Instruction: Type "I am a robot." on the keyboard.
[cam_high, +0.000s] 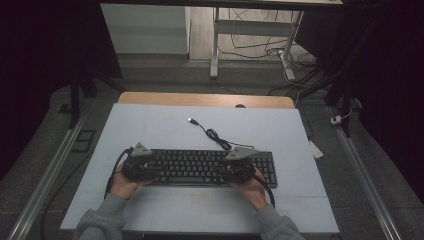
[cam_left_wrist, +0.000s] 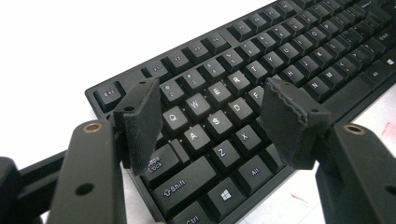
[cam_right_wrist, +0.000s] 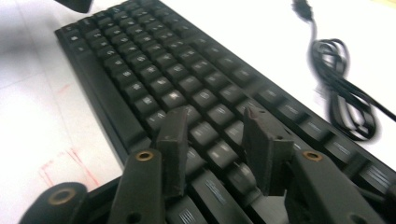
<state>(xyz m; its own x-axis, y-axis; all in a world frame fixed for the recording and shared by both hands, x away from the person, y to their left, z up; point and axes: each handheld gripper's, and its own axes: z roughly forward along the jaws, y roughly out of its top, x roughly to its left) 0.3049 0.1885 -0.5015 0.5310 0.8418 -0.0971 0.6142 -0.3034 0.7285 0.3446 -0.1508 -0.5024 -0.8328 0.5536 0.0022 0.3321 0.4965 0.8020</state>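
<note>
You had the black keyboard (cam_high: 210, 167) lying flat near the front edge of the bench (cam_high: 165, 127), roughly centred between its left and right edges, with its coiled USB cable (cam_high: 216, 136) trailing back toward the far edge. Your left gripper (cam_left_wrist: 212, 123) hovered over the left end of the keyboard; its fingers (cam_left_wrist: 142, 121) stood wide apart above the Q, A, S and Z keys, with nothing pressed between them. Your right gripper (cam_right_wrist: 217, 149) sat over the right-hand part of the key field, its fingers (cam_right_wrist: 173, 149) parted with only keycaps showing in the gap, so it held nothing either; that view was blurred, and which keys lay under it I could not tell. The step in hand looked like taking hold of the keyboard at both ends, and to do that well you needed each pair of fingers to straddle the body's edge, not the keytops. Over the keys, a closing finger would only have pressed caps or slid off them. I would have had you shift each gripper outward to its own end, drop one finger below the front rim, close both evenly, and lift level. The cable was slack enough, I judged, but a pull toward you could have dragged the plug (cam_high: 191, 120) across the bench.
</note>
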